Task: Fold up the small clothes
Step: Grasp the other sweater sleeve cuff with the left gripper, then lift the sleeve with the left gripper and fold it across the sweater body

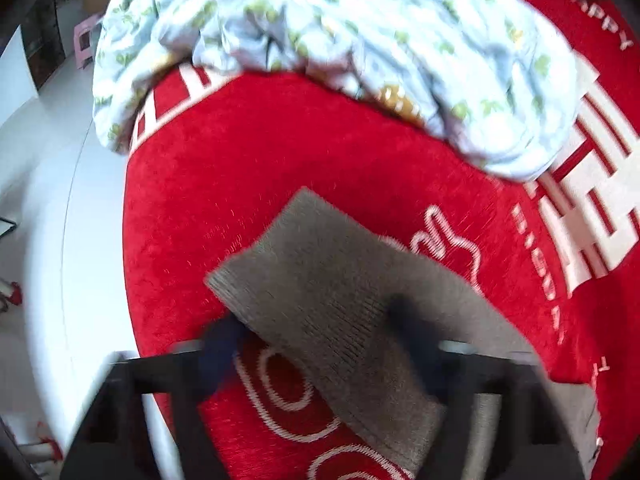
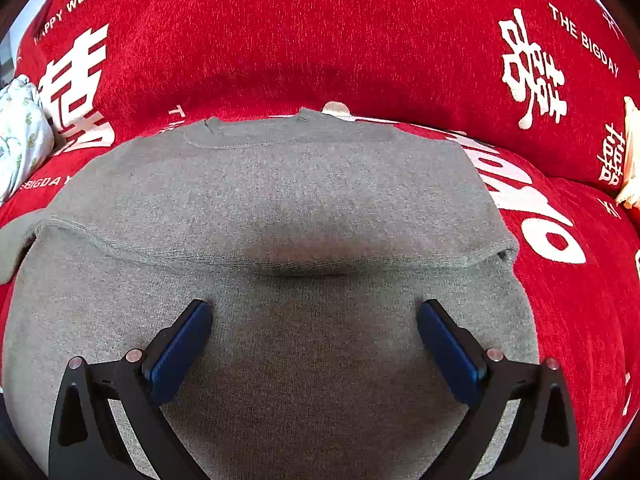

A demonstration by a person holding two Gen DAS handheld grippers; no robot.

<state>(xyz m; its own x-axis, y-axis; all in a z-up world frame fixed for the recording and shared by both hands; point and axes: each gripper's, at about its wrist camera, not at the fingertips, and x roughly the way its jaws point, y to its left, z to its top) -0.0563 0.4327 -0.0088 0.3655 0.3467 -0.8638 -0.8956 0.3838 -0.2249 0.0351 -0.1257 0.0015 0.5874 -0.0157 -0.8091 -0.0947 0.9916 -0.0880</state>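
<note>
Presently | left gripper [image 1: 316, 332] fingers spread astride grey sweater [image 2: 272, 200] sleeve [image 1: 320, 280]; right gripper [image 2: 314, 320] fingers spread over body; sleeve nearer left

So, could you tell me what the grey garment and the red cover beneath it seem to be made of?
The grey garment looks like a fine matte knit, likely wool or cotton blend: ribbed rows show along its sleeve. The red cover looks like chenille or short-pile plush, with a slightly shiny, streaky nap and woven white lettering.

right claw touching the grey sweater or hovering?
Cannot tell. The right wrist view shows the open right claw over the grey sweater, fingers spread, but looking straight down it shows neither contact nor a gap.
</note>
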